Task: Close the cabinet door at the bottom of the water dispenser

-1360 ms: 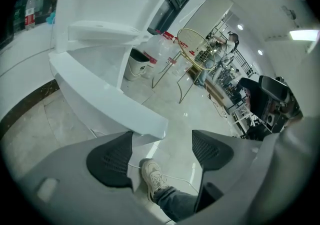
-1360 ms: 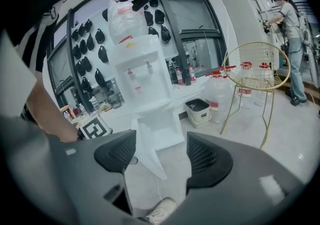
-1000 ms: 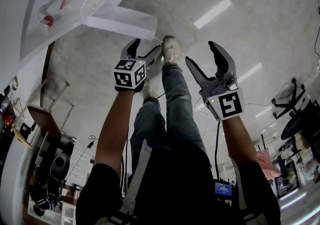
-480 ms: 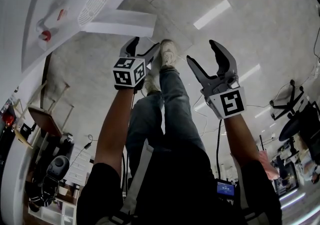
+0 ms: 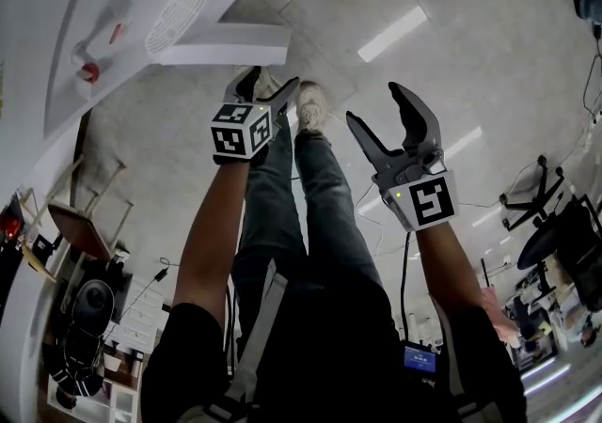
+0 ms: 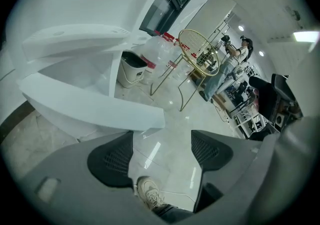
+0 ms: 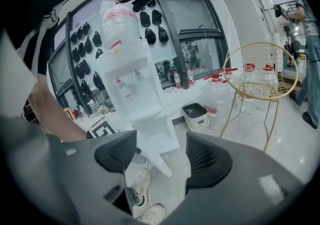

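The flat white cabinet door (image 5: 221,43) stands swung wide open at the foot of the tall white water dispenser (image 5: 47,36), jutting out over the pale glossy tiled floor (image 5: 470,54); its red and blue taps sit higher up the front, and a clear water bottle (image 7: 120,19) is upended on top. Your left hand-held gripper (image 5: 266,87) hovers just beneath the door's free edge, jaws well apart with nothing between them but floor and your beige lace-up trainer (image 5: 310,101); whether a jaw tip touches the panel I cannot tell. Your right hand-held gripper (image 5: 376,106) is held further from the dispenser, beyond your blue-jeaned leg (image 5: 324,195); its jaws are also spread and empty, aimed towards the dispenser's open base. Past the dispenser, by the window wall, stand a small white bin with a dark lid (image 6: 132,69) and a gold wire round-backed chair (image 6: 197,51), with large clear water jugs between them; a black office chair (image 5: 536,191) sits well away on your right.
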Motion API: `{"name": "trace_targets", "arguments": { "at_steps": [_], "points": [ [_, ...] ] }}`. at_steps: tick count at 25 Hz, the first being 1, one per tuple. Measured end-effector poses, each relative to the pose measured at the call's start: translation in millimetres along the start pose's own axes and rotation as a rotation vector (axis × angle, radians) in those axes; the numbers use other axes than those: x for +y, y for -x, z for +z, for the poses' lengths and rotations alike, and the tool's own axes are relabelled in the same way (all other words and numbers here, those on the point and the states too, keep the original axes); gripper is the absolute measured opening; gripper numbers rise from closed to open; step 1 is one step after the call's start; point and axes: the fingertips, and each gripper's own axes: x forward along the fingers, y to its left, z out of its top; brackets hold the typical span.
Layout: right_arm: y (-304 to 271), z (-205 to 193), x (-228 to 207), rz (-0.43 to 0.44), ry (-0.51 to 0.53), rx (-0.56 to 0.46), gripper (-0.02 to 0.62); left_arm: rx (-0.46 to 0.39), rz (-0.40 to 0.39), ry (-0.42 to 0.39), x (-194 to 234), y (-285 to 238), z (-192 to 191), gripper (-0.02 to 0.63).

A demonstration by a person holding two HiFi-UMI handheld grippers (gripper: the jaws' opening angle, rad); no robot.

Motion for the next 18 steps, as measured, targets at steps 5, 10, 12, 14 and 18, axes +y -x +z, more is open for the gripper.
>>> {"name": "trace_targets", "arguments": {
  "at_steps": [5, 10, 12, 14, 18],
  "points": [
    [-0.7, 2.1, -10.4, -0.029, -0.011, 0.007, 0.305, 0.003, -0.012, -0.009, 0.3, -6.9, 13.6, 0.376],
    [-6.0, 9.6, -15.6, -0.06, -0.02, -0.003, 0.304, 0.026, -0.032, -0.026, 1.9, -12.8, 22.0, 0.376],
    [-8.5, 14.9, -18.1, -0.072, -0.022, -0.01, 0.304, 0.034, -0.037, -0.041, 3.2, -15.2, 26.3, 0.376],
    [-11.1, 19.4, -20.6, -0.084, -0.026, -0.015, 0.302, 0.037, -0.041, -0.049, 4.7, -17.5, 31.3, 0.376],
    [-18.0, 23.8, -24.9, -0.108, -0.03, -0.02, 0.299, 0.042, -0.054, -0.065, 6.4, -23.2, 42.0, 0.376]
  ]
}}
